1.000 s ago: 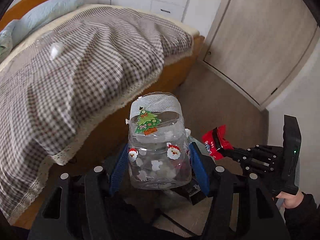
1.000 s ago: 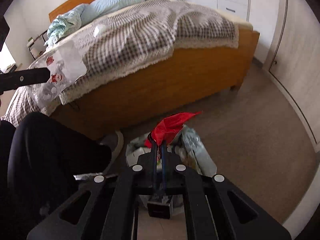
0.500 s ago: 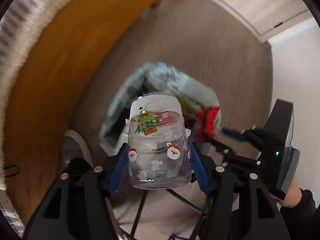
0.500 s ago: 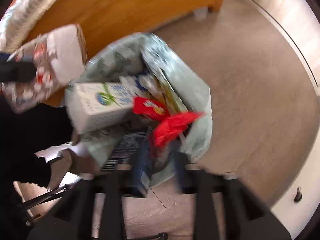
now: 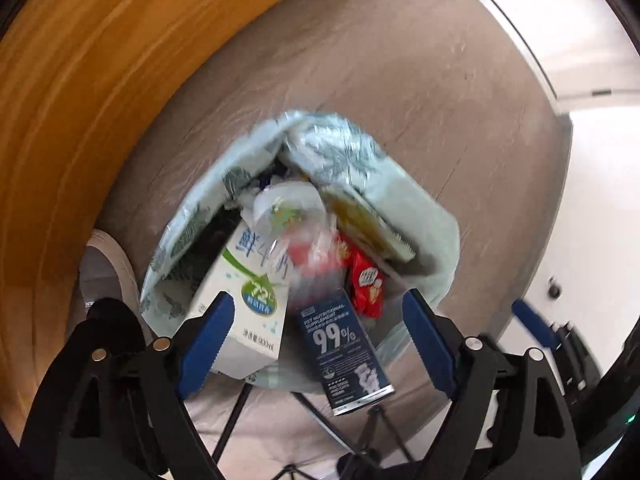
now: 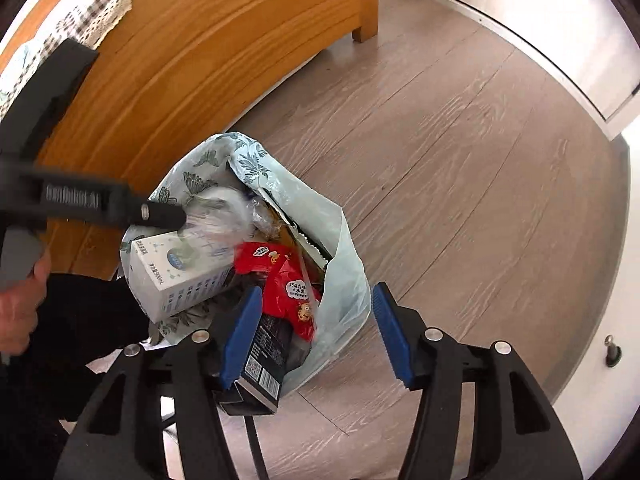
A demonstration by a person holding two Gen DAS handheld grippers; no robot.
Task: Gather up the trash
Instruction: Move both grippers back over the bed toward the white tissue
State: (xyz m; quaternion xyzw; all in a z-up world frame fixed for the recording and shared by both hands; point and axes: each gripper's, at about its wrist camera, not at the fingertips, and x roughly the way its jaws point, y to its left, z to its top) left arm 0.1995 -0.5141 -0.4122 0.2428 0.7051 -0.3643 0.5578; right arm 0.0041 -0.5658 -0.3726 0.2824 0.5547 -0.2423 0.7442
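Observation:
A pale green patterned trash bag [image 5: 424, 216] stands open on the floor, stuffed with a milk carton [image 5: 240, 300], a dark blue box [image 5: 344, 352] and a red snack packet [image 5: 366, 284]. The clear plastic jar with Christmas stickers [image 5: 288, 216] shows blurred among the trash, free of any pads. My left gripper [image 5: 316, 340] points down over the bag, its jaws opening, with nothing pressed between them. My right gripper [image 6: 316, 336] hangs over the bag's near rim, jaws also opening and empty. The red wrapper [image 6: 288, 284] lies in the bag [image 6: 344, 280] just beyond it.
The wooden bed frame [image 6: 200, 60] runs close along the bag's left side. A grey slipper [image 5: 104, 264] sits by the frame. White cupboard doors [image 6: 560, 20] border the wood floor on the right. Thin black stand legs [image 5: 236, 416] show under the bag. A person's hand [image 6: 16, 312] holds the left gripper.
Both grippers came down from bed height to just over the bag and tipped downward. The left let go of the sticker jar, the right let go of the red wrapper; both jaws widened.

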